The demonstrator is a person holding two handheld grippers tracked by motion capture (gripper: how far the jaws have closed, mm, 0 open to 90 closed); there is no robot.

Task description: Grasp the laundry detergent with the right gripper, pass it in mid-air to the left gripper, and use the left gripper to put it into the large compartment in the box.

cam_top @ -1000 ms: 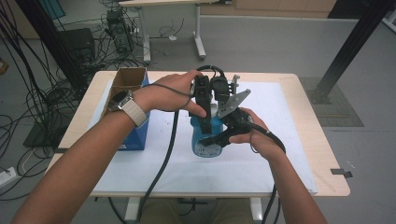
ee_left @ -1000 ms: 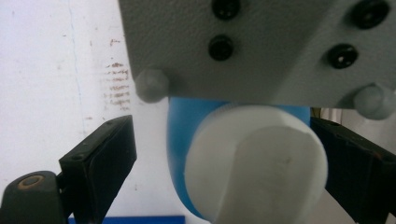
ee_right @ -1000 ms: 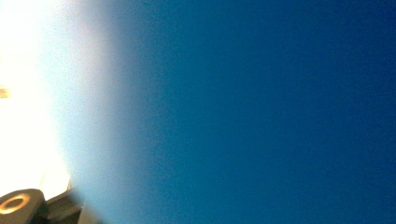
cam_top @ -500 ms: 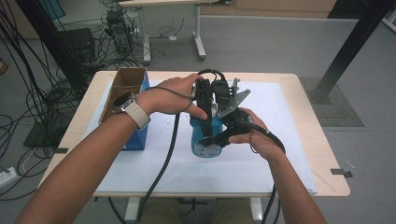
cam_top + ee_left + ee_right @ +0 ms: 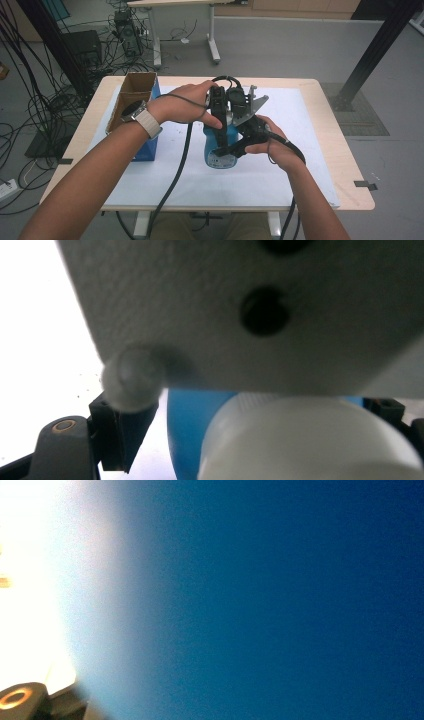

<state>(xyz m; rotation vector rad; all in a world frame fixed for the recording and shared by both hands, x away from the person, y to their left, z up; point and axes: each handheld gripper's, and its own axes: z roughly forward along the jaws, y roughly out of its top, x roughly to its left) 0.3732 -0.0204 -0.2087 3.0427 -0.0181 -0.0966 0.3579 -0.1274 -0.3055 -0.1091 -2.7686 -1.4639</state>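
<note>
Both tongs on blue bottle (image 5: 220, 150): left (image 5: 220, 131) narrowing round cap, right (image 5: 229, 149) clamping body.

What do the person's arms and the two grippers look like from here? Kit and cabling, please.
Both forearms are bare, no sleeves. The left wrist wears a watch on a pale band. The left gripper and right gripper are black; a grey three-cornered plate sits on top. A black cable trails from each toward the table's near edge.

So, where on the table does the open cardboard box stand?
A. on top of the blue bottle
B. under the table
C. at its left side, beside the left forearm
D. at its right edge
C: in the high view the open cardboard box stands at the left side of the table, beside the left forearm.
</note>
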